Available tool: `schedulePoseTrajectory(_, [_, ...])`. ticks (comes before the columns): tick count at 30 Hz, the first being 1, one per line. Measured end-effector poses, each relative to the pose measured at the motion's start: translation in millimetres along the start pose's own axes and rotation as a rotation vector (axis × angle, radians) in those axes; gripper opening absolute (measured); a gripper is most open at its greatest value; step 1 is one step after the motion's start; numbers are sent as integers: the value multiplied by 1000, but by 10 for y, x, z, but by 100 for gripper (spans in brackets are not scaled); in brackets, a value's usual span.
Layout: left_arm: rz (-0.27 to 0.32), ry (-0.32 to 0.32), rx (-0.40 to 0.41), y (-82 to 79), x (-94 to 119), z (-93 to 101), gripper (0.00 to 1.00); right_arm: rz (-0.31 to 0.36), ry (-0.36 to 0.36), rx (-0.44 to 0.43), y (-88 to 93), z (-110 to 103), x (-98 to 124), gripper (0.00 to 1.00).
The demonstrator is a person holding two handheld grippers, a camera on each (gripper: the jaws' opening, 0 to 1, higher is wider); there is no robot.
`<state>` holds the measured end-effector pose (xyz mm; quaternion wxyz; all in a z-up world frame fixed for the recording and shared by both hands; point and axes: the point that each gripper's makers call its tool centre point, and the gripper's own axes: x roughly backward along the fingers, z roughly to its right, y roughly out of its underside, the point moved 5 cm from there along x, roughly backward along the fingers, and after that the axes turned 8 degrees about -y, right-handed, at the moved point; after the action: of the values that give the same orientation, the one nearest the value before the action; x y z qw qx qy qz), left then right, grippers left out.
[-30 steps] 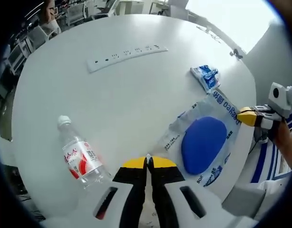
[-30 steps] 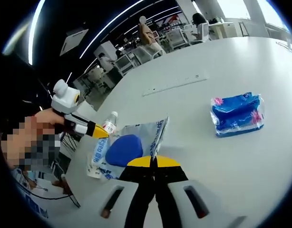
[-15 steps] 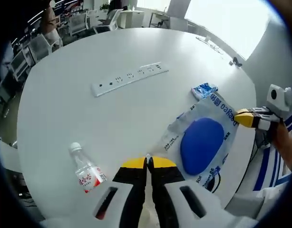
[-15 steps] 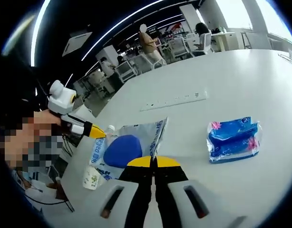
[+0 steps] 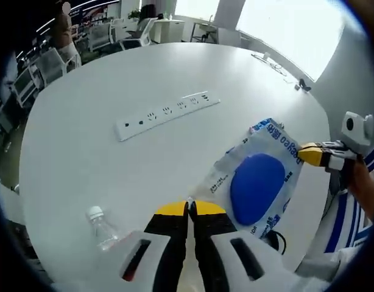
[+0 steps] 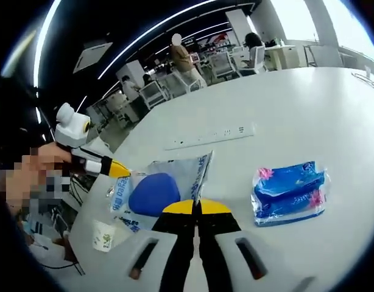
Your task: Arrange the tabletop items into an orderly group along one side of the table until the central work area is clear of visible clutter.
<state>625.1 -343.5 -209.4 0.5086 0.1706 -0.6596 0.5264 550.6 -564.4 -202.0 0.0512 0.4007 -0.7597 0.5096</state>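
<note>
Both grippers, left gripper (image 5: pixel 188 210) and right gripper (image 6: pixel 197 208), pinch opposite edges of the clear printed plastic bag holding a blue oval (image 5: pixel 257 182), centre-right; keep it taut, moving both together tableside.

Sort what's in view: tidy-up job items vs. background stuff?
Job:
- clear bag with blue pad, held at opposite edges by left tongs and right tongs
- blue tissue pack
- water bottle
- paper cup

Background:
- power strip on the table
- office chairs
</note>
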Motion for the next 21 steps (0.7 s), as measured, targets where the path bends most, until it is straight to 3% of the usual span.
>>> schedulePoseTrajectory(12, [21,10,21,-97,-359,-49,0,-34,59,-3,103,274,-221,0])
schedulePoseTrajectory(21, [23,24,33,-73,-568,-53,0,-52,87,-15,200,440,-360,0])
